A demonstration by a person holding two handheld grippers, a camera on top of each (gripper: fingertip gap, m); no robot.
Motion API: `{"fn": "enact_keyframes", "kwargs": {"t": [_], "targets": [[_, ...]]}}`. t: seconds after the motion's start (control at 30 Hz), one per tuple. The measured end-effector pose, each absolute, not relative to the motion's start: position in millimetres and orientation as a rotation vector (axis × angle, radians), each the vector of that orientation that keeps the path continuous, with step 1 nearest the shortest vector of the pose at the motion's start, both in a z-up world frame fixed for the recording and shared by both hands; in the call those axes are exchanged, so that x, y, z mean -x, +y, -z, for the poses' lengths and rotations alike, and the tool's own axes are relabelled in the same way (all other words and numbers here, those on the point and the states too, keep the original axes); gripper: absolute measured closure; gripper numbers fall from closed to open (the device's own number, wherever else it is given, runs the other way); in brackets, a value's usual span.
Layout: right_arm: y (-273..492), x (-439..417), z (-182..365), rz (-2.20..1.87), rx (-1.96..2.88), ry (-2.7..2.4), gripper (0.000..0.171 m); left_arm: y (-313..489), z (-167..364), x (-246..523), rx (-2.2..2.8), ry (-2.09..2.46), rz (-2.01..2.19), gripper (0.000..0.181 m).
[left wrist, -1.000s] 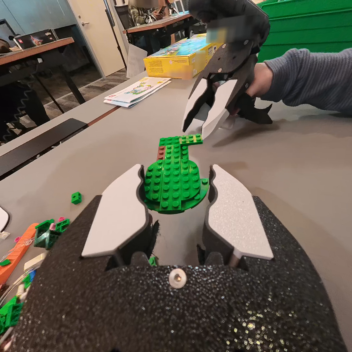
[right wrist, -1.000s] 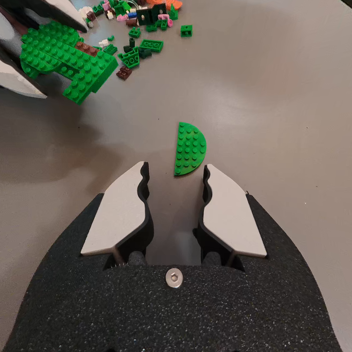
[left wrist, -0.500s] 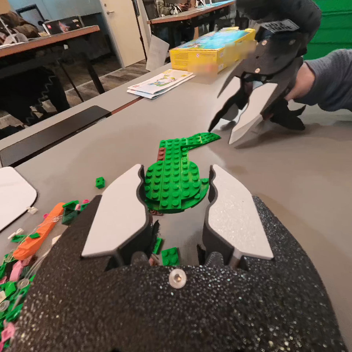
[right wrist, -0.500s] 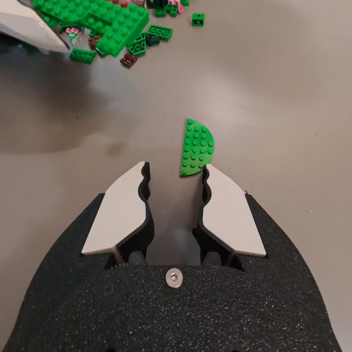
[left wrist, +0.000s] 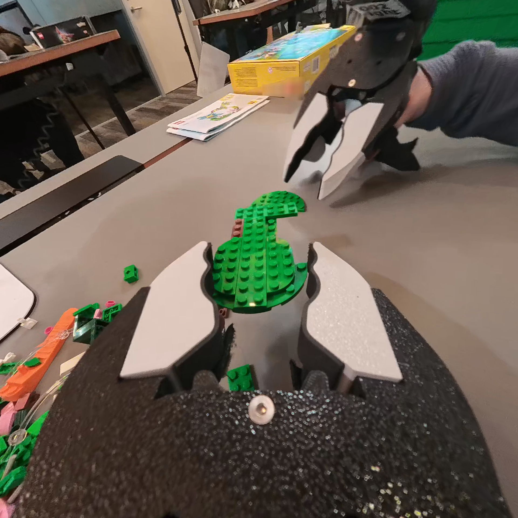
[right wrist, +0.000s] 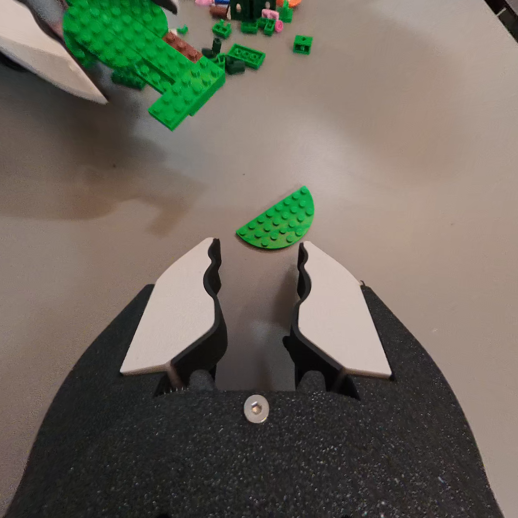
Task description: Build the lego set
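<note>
The thin, stiff, light green half-round studded plastic plate (right wrist: 279, 222), lying flat on the grey desk (right wrist: 392, 168), is being faced by the empty, spread-apart right gripper (right wrist: 259, 245) and is probably best pinched across its edges.

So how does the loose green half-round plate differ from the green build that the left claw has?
The half-round plate is one flat piece; the green build is several plates joined, with brown bricks at one side. The half-round plate lies free on the grey table, just ahead of the open right claw; the build sits between the fingers of the left claw. Both are bright green and studded, and the build has rounded edges too.
</note>
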State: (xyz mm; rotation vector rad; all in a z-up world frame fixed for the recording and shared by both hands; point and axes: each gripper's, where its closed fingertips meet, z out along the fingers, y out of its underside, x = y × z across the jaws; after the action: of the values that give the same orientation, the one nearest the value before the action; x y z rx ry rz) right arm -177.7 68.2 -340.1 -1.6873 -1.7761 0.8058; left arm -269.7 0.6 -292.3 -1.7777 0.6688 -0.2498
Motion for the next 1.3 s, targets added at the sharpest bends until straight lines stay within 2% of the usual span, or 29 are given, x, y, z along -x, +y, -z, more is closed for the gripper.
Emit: {"fn": "enact_keyframes", "kwargs": {"t": [0.23,0.4,0.77,0.9,1.3], "targets": [[75.0,181.9,347.8,-0.882,1.692,-1.92,0.119,-0.2,295.1,268.7,1.78,0.707,0.223,0.117],[28.2,181.5,342.3,-1.056,1.529,-2.103,0.123,0.1,294.8,268.6,1.787,0.691,0.257,0.117],[51.6,206.3,336.5,-0.89,1.262,-2.176,0.127,-13.3,293.0,256.9,1.767,0.823,0.375,0.118],[50.1,212.8,336.7,-0.955,1.208,-2.255,0.122,-15.9,292.7,258.0,1.784,0.819,0.456,0.118],[37.4,219.7,335.8,-0.845,0.963,-2.549,0.127,-20.7,285.7,254.4,1.742,0.826,0.543,0.118]]}}
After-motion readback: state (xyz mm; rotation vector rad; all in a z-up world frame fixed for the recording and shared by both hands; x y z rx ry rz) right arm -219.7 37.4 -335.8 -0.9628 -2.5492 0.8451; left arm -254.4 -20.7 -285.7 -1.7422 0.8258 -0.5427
